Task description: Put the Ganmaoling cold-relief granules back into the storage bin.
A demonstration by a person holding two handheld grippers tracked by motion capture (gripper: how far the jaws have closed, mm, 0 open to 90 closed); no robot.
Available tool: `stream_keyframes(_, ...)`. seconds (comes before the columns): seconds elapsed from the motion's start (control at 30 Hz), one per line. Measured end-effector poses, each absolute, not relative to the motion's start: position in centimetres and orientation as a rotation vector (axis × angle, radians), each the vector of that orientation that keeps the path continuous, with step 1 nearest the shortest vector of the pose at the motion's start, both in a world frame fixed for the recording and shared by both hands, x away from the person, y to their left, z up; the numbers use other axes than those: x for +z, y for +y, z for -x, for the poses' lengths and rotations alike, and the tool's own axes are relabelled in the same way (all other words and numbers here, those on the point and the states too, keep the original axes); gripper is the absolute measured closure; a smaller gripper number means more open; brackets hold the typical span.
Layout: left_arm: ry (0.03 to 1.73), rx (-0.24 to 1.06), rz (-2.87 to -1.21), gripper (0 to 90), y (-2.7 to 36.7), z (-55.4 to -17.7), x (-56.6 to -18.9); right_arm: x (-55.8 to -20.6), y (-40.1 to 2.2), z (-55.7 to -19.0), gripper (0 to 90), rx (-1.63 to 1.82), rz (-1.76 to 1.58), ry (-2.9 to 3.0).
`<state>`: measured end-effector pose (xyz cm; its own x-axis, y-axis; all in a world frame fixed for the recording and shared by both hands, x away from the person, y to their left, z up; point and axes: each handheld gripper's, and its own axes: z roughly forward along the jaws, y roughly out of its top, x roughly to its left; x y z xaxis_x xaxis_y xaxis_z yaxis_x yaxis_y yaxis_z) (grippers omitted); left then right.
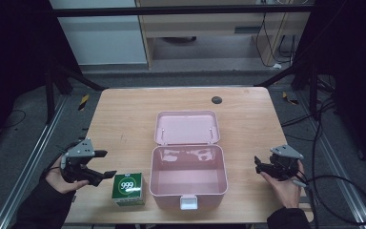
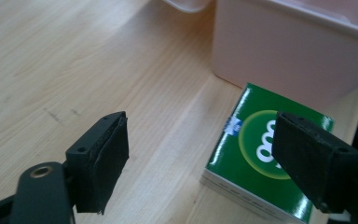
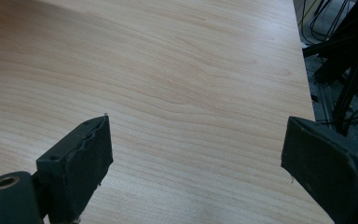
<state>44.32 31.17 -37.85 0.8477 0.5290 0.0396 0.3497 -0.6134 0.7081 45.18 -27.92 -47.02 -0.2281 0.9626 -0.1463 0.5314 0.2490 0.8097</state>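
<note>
The green box [image 1: 128, 189] lies flat on the table [image 1: 124, 119], just left of the open pink case [image 1: 188, 176]. The left gripper [image 1: 106, 164] sits just left of the box, jaws apart and empty. The right gripper [image 1: 257, 164], right of the case, stands apart and empty.

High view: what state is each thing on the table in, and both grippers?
pink box: open, lid laid back, nothing inside.
green carton: closed, standing beside the box's left wall.
left gripper: open, holding nothing, by the carton.
right gripper: open, holding nothing.
</note>
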Motion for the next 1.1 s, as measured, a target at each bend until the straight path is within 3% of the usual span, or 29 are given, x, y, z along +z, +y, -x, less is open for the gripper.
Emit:
stream_keyframes(0.43, 0.429, 0.223, -2.508, 12.6, 28.3, -43.9, -38.0, -47.2, -28.0, -45.2, 6.6, 0.82, -1.348, 1.889)
stream_keyframes(1.1, 0.285, 0.174, -2.603, 6.9, 25.7, -43.6, -38.6, -47.3, -28.1, -45.2, 5.3, 0.821, -1.357, 1.911)
